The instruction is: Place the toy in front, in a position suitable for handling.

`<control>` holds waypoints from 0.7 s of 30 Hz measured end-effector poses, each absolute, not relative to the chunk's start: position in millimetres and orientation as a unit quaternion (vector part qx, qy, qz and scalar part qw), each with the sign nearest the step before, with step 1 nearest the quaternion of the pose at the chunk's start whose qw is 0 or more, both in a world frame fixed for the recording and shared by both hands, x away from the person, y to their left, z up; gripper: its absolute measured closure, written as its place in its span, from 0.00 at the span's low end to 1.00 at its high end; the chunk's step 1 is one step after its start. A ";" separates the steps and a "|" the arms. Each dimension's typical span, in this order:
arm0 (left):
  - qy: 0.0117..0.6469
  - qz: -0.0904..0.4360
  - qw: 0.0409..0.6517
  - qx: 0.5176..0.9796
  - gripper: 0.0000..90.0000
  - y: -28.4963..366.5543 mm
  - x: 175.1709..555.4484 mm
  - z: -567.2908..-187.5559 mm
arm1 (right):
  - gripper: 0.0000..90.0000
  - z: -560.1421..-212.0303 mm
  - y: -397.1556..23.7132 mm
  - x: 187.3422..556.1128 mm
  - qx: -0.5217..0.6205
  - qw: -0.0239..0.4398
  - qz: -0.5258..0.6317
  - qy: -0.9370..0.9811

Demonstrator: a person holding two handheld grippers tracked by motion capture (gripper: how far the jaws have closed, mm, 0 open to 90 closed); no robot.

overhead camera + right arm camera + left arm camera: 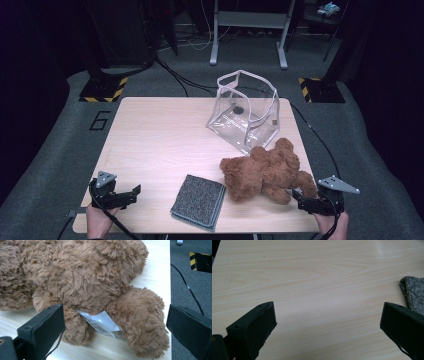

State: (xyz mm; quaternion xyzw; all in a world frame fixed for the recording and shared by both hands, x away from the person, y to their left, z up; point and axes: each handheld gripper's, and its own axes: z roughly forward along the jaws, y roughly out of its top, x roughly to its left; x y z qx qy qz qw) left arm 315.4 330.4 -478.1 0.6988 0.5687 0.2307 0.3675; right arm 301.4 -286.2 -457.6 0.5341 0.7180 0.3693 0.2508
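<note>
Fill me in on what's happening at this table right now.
A person sits at a wooden table with a hand-held gripper in each hand, both open and holding nothing. The right hand-held gripper is at the legs of a brown teddy bear lying on its side, close but not gripping. The left hand-held gripper rests near the front edge, beside a folded grey cloth. A clear plastic bag stands open behind the bear.

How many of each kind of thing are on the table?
Teddy bear: 1
Grey cloth: 1
Clear bag: 1
Total: 3
</note>
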 end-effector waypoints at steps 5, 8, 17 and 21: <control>0.564 0.227 0.367 0.704 0.00 322.9 315.6 -478.0 | 0.02 -458.0 -285.9 301.2 0.532 0.247 0.370 0.720; 0.560 0.222 0.367 0.709 0.00 317.1 316.5 -478.6 | 0.02 -458.4 -286.0 300.1 0.533 0.248 0.369 0.720; 0.537 0.204 0.371 0.730 0.00 291.1 318.9 -478.0 | 0.03 -459.0 -287.3 299.6 0.533 0.248 0.368 0.720; 0.525 0.195 0.373 0.740 0.00 277.0 320.0 -477.8 | 0.03 -458.1 -286.9 299.9 0.534 0.246 0.367 0.721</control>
